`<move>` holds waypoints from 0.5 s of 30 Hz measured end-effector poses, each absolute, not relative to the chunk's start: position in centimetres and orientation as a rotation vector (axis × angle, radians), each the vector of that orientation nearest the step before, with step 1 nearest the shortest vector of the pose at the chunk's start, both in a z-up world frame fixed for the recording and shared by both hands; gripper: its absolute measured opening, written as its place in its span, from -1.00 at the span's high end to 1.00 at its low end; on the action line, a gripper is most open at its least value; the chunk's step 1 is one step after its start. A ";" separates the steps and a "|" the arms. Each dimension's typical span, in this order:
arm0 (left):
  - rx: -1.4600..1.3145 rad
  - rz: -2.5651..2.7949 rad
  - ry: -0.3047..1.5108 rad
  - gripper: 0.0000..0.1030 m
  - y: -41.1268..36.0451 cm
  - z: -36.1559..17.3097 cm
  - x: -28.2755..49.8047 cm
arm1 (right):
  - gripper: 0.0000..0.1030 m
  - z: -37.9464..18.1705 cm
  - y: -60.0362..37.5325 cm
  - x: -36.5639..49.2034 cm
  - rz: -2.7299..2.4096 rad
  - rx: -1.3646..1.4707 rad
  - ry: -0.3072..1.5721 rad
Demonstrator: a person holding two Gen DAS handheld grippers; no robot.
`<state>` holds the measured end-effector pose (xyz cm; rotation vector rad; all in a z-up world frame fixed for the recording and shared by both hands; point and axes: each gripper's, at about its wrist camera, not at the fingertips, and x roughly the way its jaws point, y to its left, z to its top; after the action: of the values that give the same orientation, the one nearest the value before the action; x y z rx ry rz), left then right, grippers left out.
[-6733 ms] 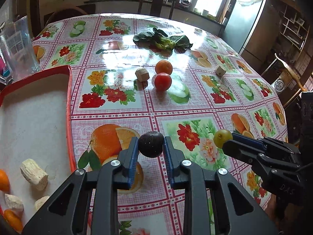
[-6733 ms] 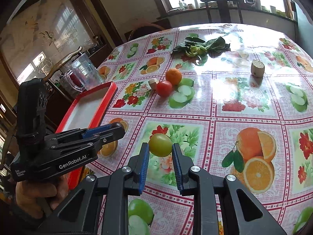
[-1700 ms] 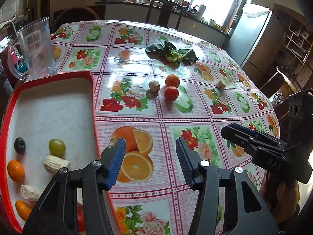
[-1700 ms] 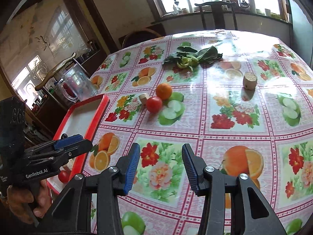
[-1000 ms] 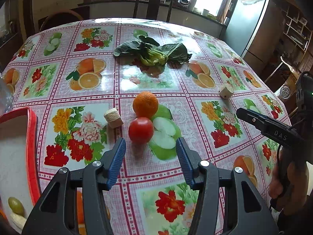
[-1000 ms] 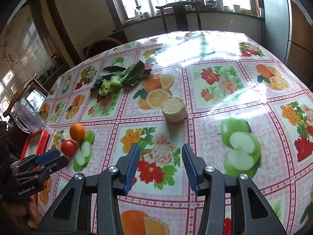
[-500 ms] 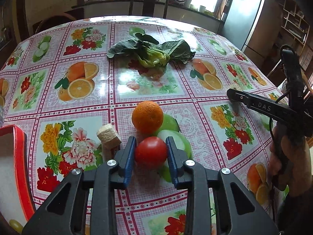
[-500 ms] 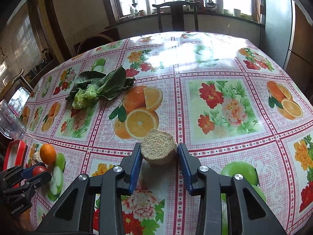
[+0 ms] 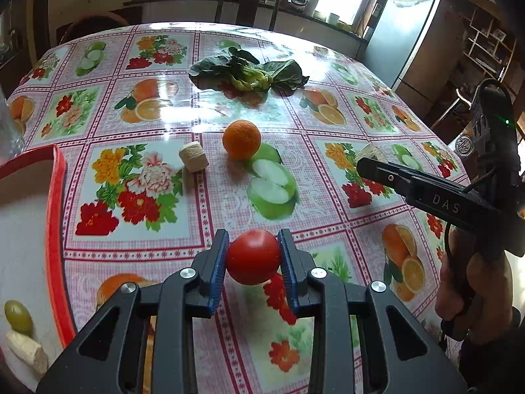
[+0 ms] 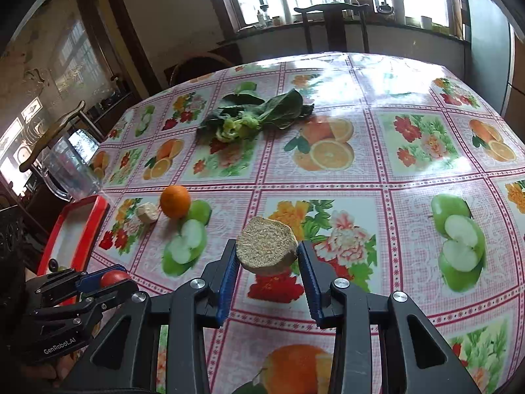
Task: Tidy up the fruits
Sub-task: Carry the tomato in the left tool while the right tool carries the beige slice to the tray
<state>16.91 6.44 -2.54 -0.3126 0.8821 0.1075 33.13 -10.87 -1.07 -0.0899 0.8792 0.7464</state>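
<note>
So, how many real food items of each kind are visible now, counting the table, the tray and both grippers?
Tomato: 1
Orange: 1
Green fruit: 1
Beige chunk: 3
Leafy greens: 1
Total: 7

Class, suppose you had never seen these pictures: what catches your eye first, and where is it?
Probably the red tomato clamped in the left tongs, low in the left view. Next, the pale fibrous chunk gripped by the right tongs. Behind both, an orange sits mid-table on the loud fruit-print tablecloth.
</note>
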 end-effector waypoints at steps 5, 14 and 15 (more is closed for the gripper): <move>-0.334 0.126 0.853 0.46 7.0 -1.6 13.7 | 0.28 -0.1 -10.1 30.4 0.780 -0.094 0.867; -0.385 0.180 0.804 0.46 9.4 -0.5 8.7 | 0.28 0.6 -8.1 25.6 0.847 -0.108 0.862; -0.389 0.185 0.799 0.46 9.6 -0.4 8.2 | 0.28 0.7 -7.9 25.1 0.854 -0.111 0.860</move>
<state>8.17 9.61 -0.40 -0.3895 0.7991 0.1847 25.15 -7.90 0.70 -0.1111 0.8604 0.8537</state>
